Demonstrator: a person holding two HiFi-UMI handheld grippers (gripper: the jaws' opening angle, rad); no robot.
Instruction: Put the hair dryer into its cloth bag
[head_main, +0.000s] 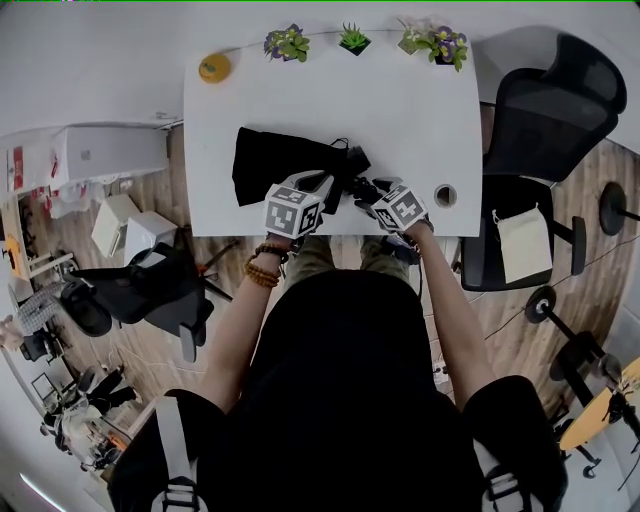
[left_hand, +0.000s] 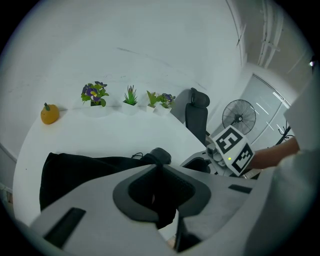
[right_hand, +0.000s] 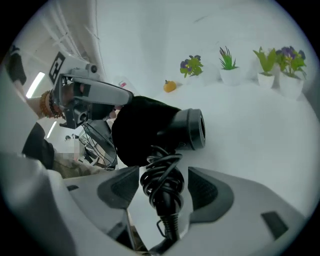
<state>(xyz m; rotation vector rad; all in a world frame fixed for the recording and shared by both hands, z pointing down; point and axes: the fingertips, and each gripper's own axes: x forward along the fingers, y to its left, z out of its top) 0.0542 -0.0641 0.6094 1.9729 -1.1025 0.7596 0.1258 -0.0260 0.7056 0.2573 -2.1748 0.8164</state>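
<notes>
Your left gripper clenched on edge of black cloth bag, pinning bag mouth near front edge of white table

Your right gripper released, jaws wide; black coiled power cord stands between pads, not pressed

Black barrel-shaped hair dryer lies just ahead of right gripper, one end seemingly in bag mouth, open end pointing away. Barrel axis runs left-right, bag to its left

Right hand nearer; next push probably leftward along that axis
</notes>
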